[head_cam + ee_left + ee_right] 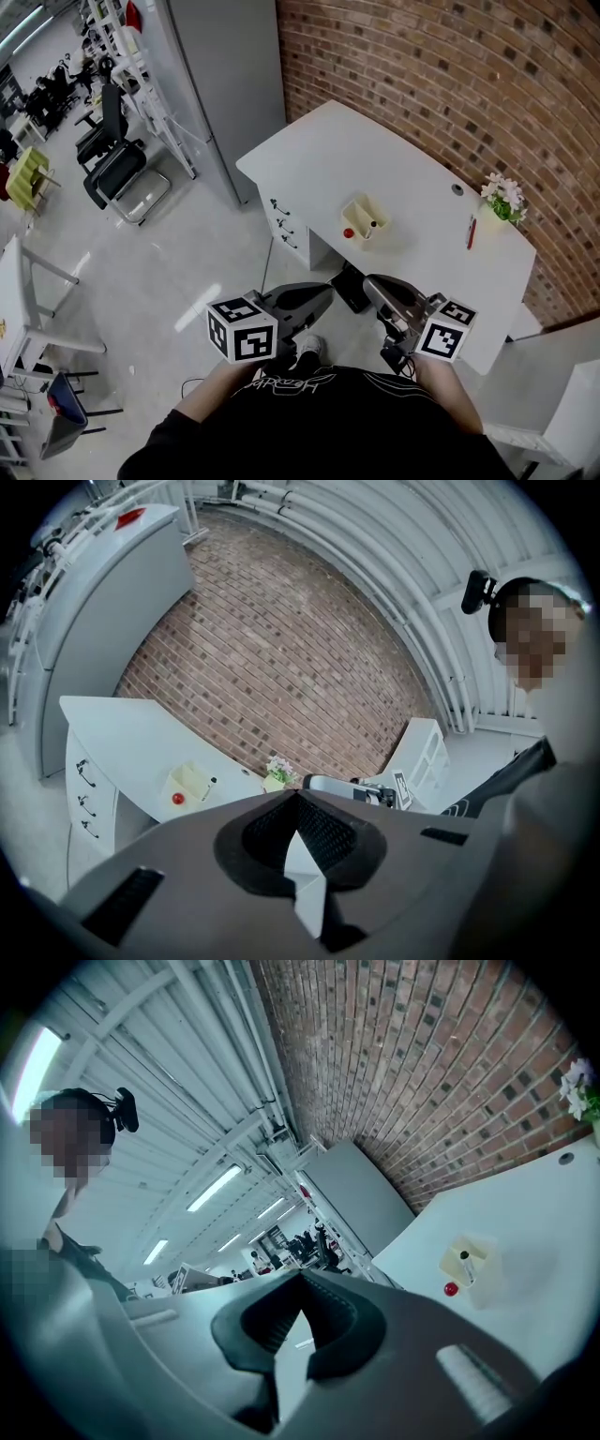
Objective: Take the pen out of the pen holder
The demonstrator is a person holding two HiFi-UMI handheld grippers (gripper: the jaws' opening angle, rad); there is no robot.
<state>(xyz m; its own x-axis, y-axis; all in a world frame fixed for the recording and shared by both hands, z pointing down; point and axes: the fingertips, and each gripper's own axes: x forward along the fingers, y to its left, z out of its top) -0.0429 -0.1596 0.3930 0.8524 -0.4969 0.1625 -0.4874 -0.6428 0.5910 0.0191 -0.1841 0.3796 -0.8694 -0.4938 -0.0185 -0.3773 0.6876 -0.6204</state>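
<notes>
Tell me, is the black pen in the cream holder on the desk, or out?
In. The pen stands inside the pen holder, its dark cap showing between the cream walls.

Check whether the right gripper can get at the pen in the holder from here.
Probably not yet. The right gripper hangs short of the desk, jaws shut, and the pen holder with its pen sits further in. Nothing on the desk blocks the way.
</notes>
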